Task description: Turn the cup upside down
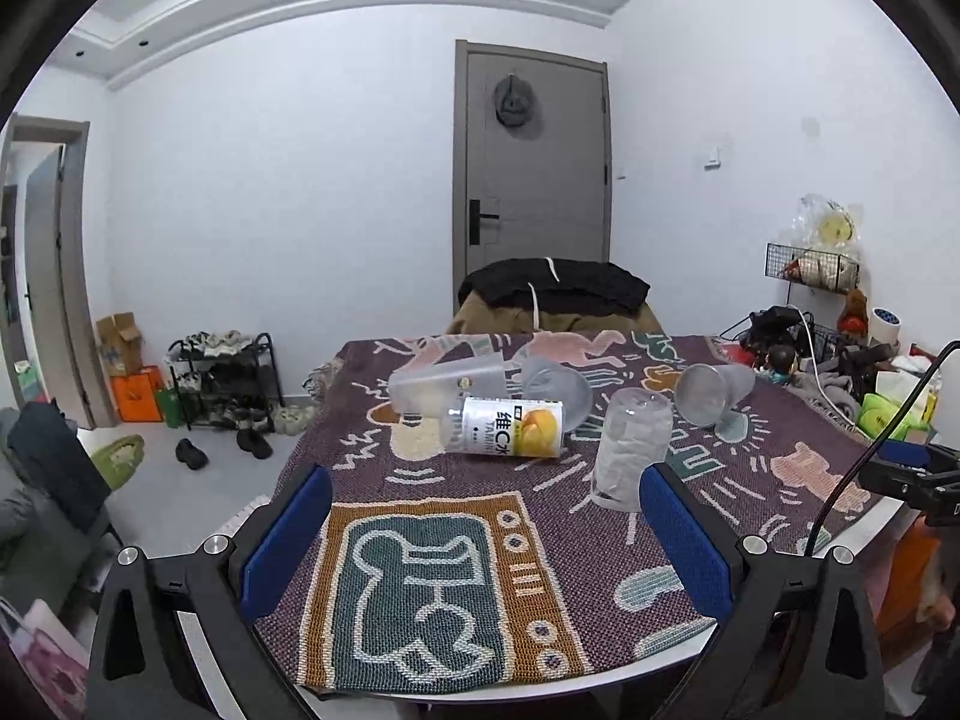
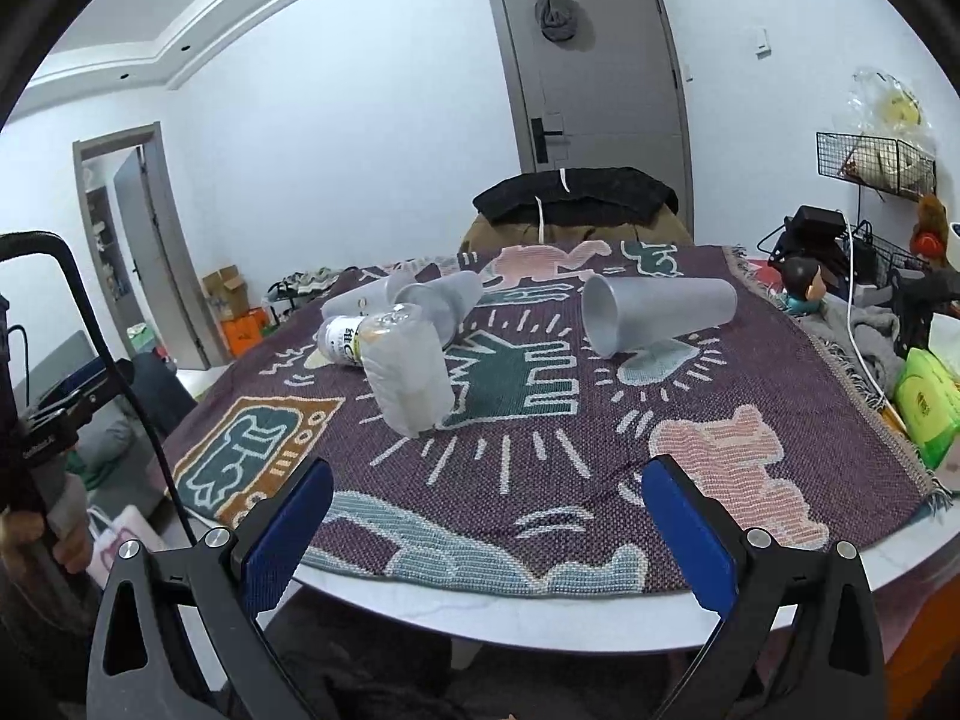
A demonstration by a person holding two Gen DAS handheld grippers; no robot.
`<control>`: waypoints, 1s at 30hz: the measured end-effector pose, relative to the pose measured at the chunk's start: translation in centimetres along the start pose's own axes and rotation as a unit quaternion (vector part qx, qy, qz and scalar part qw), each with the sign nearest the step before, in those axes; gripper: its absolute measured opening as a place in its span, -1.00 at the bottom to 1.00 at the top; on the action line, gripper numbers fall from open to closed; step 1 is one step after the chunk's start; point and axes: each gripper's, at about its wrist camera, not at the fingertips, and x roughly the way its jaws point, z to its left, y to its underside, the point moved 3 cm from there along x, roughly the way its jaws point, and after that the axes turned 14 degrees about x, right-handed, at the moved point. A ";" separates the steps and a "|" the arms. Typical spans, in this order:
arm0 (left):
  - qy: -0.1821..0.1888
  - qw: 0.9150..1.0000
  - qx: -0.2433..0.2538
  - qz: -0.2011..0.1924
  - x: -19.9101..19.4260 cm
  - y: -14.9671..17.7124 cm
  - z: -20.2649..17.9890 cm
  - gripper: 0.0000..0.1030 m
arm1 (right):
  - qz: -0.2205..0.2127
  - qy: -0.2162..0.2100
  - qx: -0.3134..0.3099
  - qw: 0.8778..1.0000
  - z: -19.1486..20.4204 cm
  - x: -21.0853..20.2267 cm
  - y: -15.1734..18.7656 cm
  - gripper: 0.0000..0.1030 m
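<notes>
A translucent, frosted plastic cup with a ribbed wall point(image 1: 630, 447) point(image 2: 409, 371) stands with its mouth down on the patterned woven cloth point(image 1: 432, 588) point(image 2: 540, 420) that covers the bench point(image 2: 600, 612), a little to the near side of the middle. Just behind it, to the left, lies a clear plastic bottle with a white and yellow label point(image 1: 510, 427) point(image 2: 345, 341), on its side. Behind the bottle two more frosted plastic cups lie on their sides: a tall one point(image 1: 447, 381) point(image 2: 354, 300) at the far left and a shorter one point(image 1: 555, 387) point(image 2: 444, 303) beside it; they seem to touch each other and the bottle, but I cannot tell this surely. To the right, well apart from the standing cup, a fourth frosted plastic cup point(image 1: 714, 393) point(image 2: 657, 309) lies on its side. The left claw point(image 1: 483, 540) is wide open and holds nothing; its blue pads are over the near edge of the cloth, and the standing cup is just beyond its right finger. The right claw point(image 2: 486, 534) is also wide open and empty, above the near rim of the bench. At the far right edge of the bench there is a green packet of tissues point(image 1: 885, 417) point(image 2: 927, 411). Behind the bench is a grey door point(image 1: 534, 168) point(image 2: 600, 66).
</notes>
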 end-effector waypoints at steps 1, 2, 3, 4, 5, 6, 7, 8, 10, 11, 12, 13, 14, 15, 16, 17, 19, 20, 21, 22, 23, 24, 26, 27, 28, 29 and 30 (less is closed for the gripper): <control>0.001 1.000 0.000 0.000 0.0 0.0 0.0 0.99 | 0.001 0.000 0.001 1.000 -0.1 0.0 0.1 1.00; 0.001 1.000 -0.001 0.000 0.0 0.0 -0.1 0.99 | 0.002 0.000 0.001 1.000 -0.1 0.1 0.1 1.00; 0.000 1.000 -0.001 0.000 0.1 0.0 -0.1 0.99 | 0.004 -0.001 0.001 1.000 -0.1 0.1 0.2 1.00; 0.000 1.000 0.000 0.000 0.1 0.0 -0.1 0.99 | 0.005 -0.003 0.002 1.000 -0.1 0.1 0.2 1.00; 0.000 1.000 0.002 0.001 0.1 0.1 -0.2 0.99 | 0.006 -0.004 0.003 1.000 0.0 0.1 0.2 1.00; 0.000 1.000 0.003 0.001 0.1 0.1 -0.2 0.99 | 0.007 -0.007 0.005 1.000 0.0 0.1 0.2 1.00; 0.000 1.000 0.003 0.001 0.0 0.1 -0.3 0.99 | 0.007 -0.007 0.005 1.000 0.0 0.1 0.1 1.00; -0.001 1.000 0.004 0.002 0.0 0.2 -0.3 0.99 | 0.007 -0.007 0.005 1.000 0.1 0.1 0.1 1.00; 0.001 1.000 0.002 0.003 0.1 0.2 -0.4 0.99 | 0.007 -0.008 0.004 1.000 0.2 0.1 0.1 1.00; 0.001 1.000 0.001 0.004 0.1 0.2 -0.3 0.99 | 0.007 -0.009 0.004 1.000 0.2 0.1 0.1 1.00; 0.002 1.000 0.000 0.004 0.0 0.2 -0.3 0.99 | 0.008 -0.009 0.003 1.000 0.3 0.2 0.1 1.00; 0.002 1.000 -0.001 0.004 0.1 0.2 -0.3 0.99 | 0.008 -0.009 0.002 1.000 0.3 0.2 0.1 1.00; 0.001 1.000 -0.001 0.005 0.0 0.2 -0.3 0.99 | 0.009 -0.008 0.001 1.000 0.4 0.3 0.2 1.00; 0.001 1.000 -0.002 0.005 0.0 0.2 -0.3 0.99 | 0.010 -0.008 0.001 1.000 0.5 0.3 0.2 1.00; 0.001 1.000 -0.003 0.006 0.1 0.1 -0.3 0.99 | 0.010 -0.009 0.001 1.000 0.5 0.3 0.2 1.00; 0.002 1.000 -0.004 0.006 0.1 0.1 -0.3 0.99 | 0.011 -0.009 0.001 1.000 0.5 0.3 0.3 1.00; 0.002 1.000 -0.004 0.006 0.1 0.2 -0.3 0.99 | 0.011 -0.010 0.001 1.000 0.6 0.4 0.3 1.00; 0.002 1.000 -0.004 0.006 0.1 0.2 -0.3 0.99 | 0.011 -0.010 0.001 1.000 0.6 0.4 0.3 1.00; 0.001 1.000 -0.004 0.006 0.1 0.2 -0.3 0.99 | 0.011 -0.010 0.001 1.000 0.6 0.4 0.3 1.00; 0.002 1.000 -0.004 0.006 0.1 0.2 -0.3 0.99 | 0.012 -0.010 0.001 1.000 0.6 0.4 0.3 1.00; 0.002 1.000 -0.004 0.006 0.1 0.2 -0.3 0.99 | 0.012 -0.010 0.001 1.000 0.6 0.4 0.3 1.00; 0.002 1.000 -0.004 0.006 0.1 0.2 -0.3 0.99 | 0.013 -0.010 0.001 1.000 0.6 0.4 0.4 1.00; 0.002 1.000 -0.004 0.006 0.1 0.2 -0.3 0.99 | 0.013 -0.009 0.000 1.000 0.7 0.5 0.4 1.00; 0.002 1.000 -0.004 0.006 0.1 0.2 -0.3 0.99 | 0.013 -0.010 0.001 1.000 0.7 0.5 0.4 1.00; 0.002 1.000 -0.004 0.006 0.1 0.2 -0.3 0.99 | 0.014 -0.009 0.001 1.000 0.7 0.5 0.4 1.00; 0.002 1.000 -0.005 0.006 0.1 0.2 -0.3 0.99 | 0.014 -0.009 0.001 1.000 0.7 0.5 0.4 1.00; 0.002 1.000 -0.005 0.006 0.1 0.2 -0.3 0.99 | 0.015 -0.009 0.002 1.000 0.7 0.5 0.5 1.00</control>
